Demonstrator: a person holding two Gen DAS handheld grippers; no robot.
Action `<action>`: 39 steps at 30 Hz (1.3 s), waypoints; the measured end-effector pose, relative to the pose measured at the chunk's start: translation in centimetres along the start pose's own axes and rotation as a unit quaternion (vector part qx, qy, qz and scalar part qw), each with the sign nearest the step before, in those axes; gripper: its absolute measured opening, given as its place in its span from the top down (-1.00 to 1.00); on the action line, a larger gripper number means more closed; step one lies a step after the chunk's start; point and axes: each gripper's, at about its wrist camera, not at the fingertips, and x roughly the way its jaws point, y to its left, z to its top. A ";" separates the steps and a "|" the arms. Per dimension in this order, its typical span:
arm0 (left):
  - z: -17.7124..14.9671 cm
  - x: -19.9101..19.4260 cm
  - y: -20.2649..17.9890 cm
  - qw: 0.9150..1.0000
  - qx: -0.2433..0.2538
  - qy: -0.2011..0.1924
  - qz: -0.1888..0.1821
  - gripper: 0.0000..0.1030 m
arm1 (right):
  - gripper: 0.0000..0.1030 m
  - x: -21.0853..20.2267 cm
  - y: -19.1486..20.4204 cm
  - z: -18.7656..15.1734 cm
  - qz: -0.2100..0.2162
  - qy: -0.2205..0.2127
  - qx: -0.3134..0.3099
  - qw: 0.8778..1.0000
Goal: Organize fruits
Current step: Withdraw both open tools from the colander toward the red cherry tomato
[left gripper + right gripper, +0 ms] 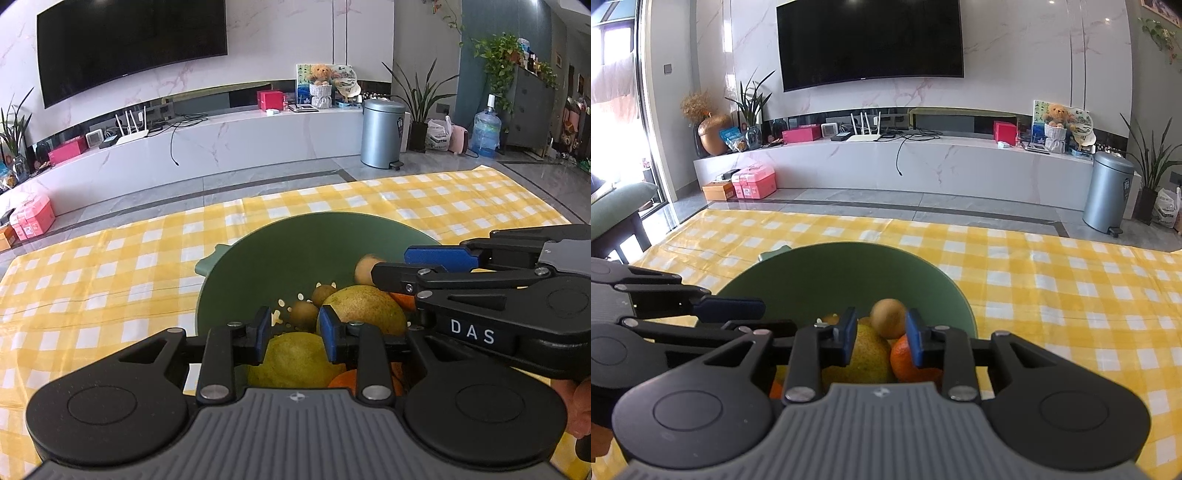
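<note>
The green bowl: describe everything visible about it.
The green bowl is a deep, matte sage-green colander, plastic by its look, with small drain holes low in its wall and a stubby handle tab on its far-left rim. It stands upright on the yellow checked tablecloth. It holds a pile of fruit: two large yellow-green ones, small brown ones and oranges. The left gripper and the right gripper hover open over it, gripping nothing.

Deep green plastic colander (pixel 295 236): near rim hidden behind the black left gripper (pixel 293 328).
Orange citrus fruit (pixel 905 360): partly covered by the right gripper (pixel 881 339).
Small brown fruits (pixel 303 314): too blurred to identify.
</note>
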 end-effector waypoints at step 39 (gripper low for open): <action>-4.1 -9.8 -4.2 0.978 -0.114 0.171 -0.027 0.24 | 0.00 -12.7 -1.3 -7.0 -0.026 0.037 0.056 0.997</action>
